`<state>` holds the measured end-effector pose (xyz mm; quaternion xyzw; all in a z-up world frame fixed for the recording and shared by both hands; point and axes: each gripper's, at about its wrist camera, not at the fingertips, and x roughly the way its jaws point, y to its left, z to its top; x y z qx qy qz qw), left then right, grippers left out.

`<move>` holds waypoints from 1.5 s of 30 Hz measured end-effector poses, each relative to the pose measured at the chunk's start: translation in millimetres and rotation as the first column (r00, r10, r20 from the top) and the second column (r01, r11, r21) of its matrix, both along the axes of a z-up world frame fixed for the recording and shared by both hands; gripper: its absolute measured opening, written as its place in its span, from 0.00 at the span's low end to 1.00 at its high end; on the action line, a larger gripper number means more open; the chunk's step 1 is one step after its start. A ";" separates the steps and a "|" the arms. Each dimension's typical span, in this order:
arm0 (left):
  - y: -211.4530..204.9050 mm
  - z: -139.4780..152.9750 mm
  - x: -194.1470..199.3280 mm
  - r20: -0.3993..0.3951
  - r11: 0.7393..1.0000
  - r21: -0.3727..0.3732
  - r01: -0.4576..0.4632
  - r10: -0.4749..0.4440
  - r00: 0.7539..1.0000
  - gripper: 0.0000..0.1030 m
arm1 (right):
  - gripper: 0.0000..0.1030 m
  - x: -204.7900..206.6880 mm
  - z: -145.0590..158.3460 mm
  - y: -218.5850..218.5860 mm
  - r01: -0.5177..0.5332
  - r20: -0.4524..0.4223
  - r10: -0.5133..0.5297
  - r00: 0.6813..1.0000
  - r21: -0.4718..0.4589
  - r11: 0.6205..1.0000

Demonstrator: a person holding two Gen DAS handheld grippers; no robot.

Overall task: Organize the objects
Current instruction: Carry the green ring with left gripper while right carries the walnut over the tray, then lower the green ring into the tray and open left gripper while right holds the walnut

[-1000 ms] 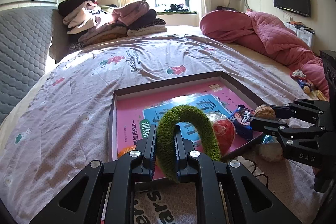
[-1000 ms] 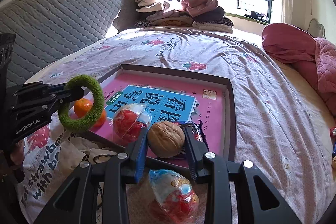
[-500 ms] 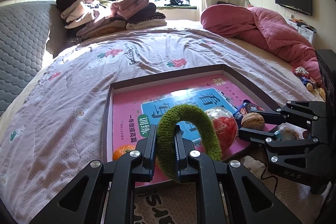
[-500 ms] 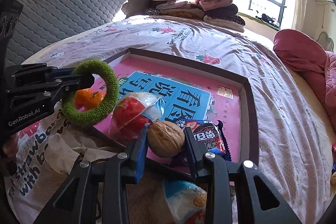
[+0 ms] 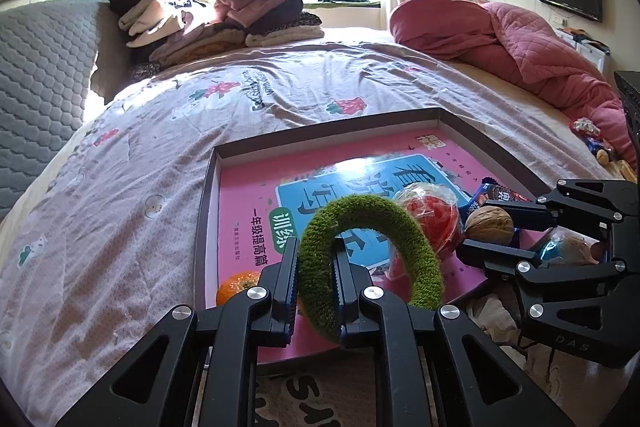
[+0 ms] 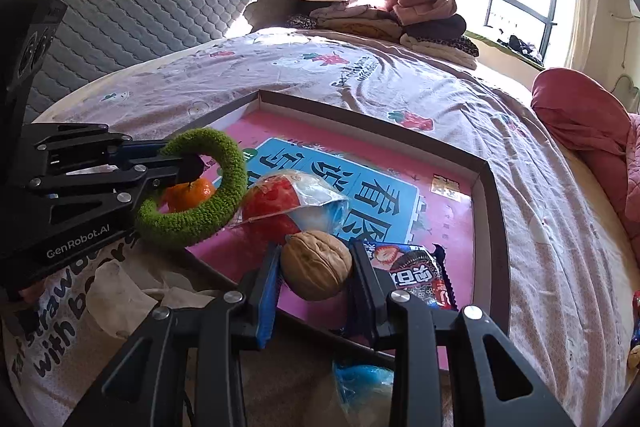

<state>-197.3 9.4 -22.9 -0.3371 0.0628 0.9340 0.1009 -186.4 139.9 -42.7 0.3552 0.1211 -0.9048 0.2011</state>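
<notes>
A shallow box tray (image 5: pixel 208 211) (image 6: pixel 494 227) with a pink book cover inside lies on the bed. My left gripper (image 5: pixel 316 259) (image 6: pixel 188 163) is shut on a fuzzy green ring (image 5: pixel 372 223) (image 6: pixel 200 207) and holds it over the tray's near left edge. My right gripper (image 6: pixel 316 259) (image 5: pixel 480 231) is shut on a walnut (image 6: pixel 316 265) (image 5: pixel 489 225) above the tray's near edge. In the tray lie a mandarin (image 5: pixel 236 285) (image 6: pixel 188 193), a wrapped red snack (image 5: pixel 434 217) (image 6: pixel 284 201) and a dark snack packet (image 6: pixel 416 277) (image 5: pixel 496 193).
A printed cloth bag (image 6: pixel 52 323) and a blue-wrapped snack (image 6: pixel 360 383) lie on the bed in front of the tray. Folded clothes (image 5: pixel 208 19) are stacked at the headboard. A pink quilt (image 5: pixel 520 47) lies at the right, small toys (image 5: pixel 592 143) beside it.
Both grippers have moved forward over the tray's near edge, still holding the ring and the walnut. The blue-wrapped snack has slipped lower in the right wrist view.
</notes>
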 end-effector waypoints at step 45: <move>-18.5 -6.7 -10.8 0.053 0.998 0.024 -0.060 0.058 0.997 0.16 | 0.33 -19.8 -0.2 11.3 0.037 0.137 -0.021 0.990 -0.117 0.992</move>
